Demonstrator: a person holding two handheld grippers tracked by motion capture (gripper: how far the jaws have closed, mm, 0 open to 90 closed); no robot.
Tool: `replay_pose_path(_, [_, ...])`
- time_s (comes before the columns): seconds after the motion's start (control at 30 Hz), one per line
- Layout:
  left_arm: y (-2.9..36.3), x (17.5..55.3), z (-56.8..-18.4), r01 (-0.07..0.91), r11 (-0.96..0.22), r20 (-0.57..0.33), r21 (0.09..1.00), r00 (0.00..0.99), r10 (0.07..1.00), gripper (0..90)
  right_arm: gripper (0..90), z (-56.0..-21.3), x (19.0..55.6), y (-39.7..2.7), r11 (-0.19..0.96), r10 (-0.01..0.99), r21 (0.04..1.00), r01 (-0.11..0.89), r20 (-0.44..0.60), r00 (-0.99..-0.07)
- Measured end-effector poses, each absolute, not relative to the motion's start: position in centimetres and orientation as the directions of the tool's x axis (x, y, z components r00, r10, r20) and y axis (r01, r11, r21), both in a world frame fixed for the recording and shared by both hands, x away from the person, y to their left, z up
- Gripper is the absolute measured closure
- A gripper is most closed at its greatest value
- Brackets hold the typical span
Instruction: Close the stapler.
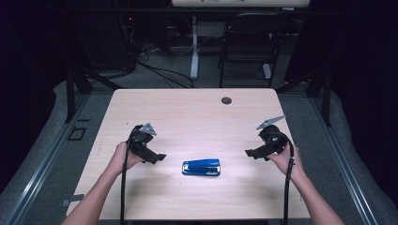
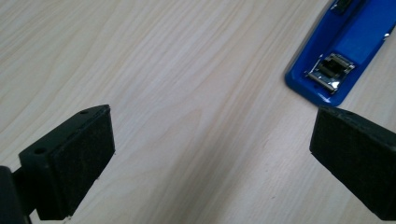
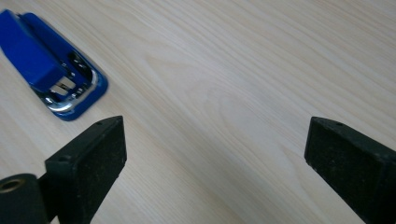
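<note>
A blue stapler lies flat on the light wooden table, near its front middle. My left gripper is held a little to the stapler's left, jaws wide open and pointing toward it, with nothing between them. My right gripper hovers to the stapler's right, also open and empty. In the left gripper view the stapler sits at the upper right, beyond the open left gripper. In the right gripper view the stapler lies at the upper left, apart from the open right gripper.
A small dark round cap sits in the table near its far edge. A black chair and a white desk leg stand beyond the table. Dark frame rails flank both sides.
</note>
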State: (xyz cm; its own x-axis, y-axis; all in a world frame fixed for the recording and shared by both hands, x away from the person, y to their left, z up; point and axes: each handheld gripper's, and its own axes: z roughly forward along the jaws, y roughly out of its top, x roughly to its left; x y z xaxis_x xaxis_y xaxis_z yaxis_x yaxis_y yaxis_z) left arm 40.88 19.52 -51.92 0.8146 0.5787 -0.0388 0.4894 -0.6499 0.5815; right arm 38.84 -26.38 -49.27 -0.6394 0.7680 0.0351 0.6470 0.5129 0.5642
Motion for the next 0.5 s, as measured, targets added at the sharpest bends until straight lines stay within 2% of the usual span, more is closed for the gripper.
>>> replay_pose_path(0.27, [21.1, 41.7, -53.2, 0.542, -0.627, -0.048, 0.559, 0.776, 0.629, 0.1, 3.5, -50.2, 38.9, -28.3, 0.49, 0.803, 0.545, 0.68, 0.022, -0.596])
replay_pose_path(0.5, [22.1, 42.3, -54.4, 0.588, -0.602, -0.05, 0.54, 0.736, 0.675, 0.1, 1.2, -51.7, 39.6, -29.3, 0.488, 0.821, 0.489, 0.723, 0.025, -0.57])
